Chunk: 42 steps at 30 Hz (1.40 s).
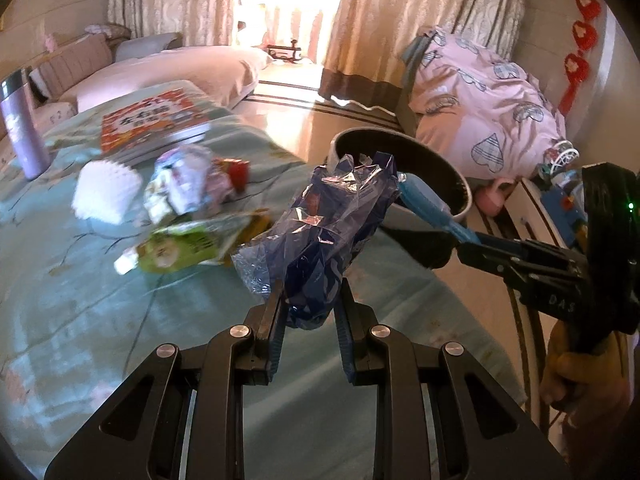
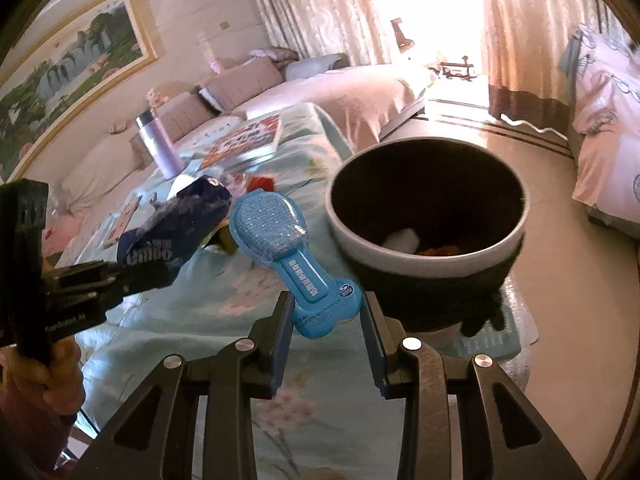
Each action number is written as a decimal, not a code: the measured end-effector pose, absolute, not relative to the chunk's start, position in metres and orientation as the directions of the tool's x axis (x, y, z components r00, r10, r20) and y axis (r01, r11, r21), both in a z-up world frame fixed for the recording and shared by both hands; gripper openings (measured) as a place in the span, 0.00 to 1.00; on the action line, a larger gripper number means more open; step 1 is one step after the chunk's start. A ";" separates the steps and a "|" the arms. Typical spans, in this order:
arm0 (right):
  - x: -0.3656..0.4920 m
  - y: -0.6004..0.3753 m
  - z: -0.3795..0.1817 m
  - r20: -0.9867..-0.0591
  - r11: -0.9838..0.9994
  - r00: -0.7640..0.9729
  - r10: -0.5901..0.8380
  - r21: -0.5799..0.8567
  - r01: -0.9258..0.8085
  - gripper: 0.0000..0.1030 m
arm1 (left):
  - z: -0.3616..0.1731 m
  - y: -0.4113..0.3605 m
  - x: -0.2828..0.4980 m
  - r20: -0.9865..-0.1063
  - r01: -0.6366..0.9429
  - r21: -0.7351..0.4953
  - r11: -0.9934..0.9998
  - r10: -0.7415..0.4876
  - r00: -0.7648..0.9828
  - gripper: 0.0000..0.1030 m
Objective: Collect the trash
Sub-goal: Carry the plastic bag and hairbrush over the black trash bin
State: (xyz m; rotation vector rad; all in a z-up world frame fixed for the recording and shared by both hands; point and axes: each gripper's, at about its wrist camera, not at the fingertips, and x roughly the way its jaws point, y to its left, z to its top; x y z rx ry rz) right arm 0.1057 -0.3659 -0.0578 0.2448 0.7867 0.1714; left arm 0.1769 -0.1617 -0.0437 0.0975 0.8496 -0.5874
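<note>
Left gripper (image 1: 310, 320): black metal jaws clamped on the lower end of a crumpled dark-blue wrapper (image 1: 324, 236), a glossy crinkled film with a clear torn edge, held up at centre frame over the table.
Right gripper (image 2: 324, 320): blue-padded fingers (image 2: 280, 344) pinching the flat bone-shaped tail of a light-blue blister pack (image 2: 280, 248); rigid plastic, dimpled oval head, raised straight stem with white print. It sits centre frame, just left of the bin.
Bin (image 2: 428, 256): round, white-rimmed bucket lined in dark plastic, right of centre; a white scrap and something orange lie at its bottom.
Remaining trash (image 1: 176, 204): blurred heap at centre left of the left wrist view, with a pleated white paper cup (image 1: 106, 192), a green pouch and pale wrappers.
Table cloth (image 1: 80, 312): smooth teal fabric with a faint floral print.
Flask (image 1: 22, 132): lilac cylinder with steel cap, far left edge.
Book (image 1: 154, 120): red, glossy cover, lying flat behind the heap.
</note>
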 end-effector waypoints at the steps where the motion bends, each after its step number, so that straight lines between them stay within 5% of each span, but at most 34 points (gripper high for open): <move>1: 0.106 -0.370 -0.057 -0.676 0.958 0.698 0.238 0.281 -0.055 0.33 | -0.043 -0.167 0.178 -0.732 0.530 -0.146 0.835 -0.452 0.509 0.21; 42: 0.174 -0.464 -0.063 -0.754 0.974 0.651 0.087 0.201 0.103 0.33 | -0.049 -0.309 0.256 -0.826 0.608 -0.076 0.790 -0.392 0.406 0.22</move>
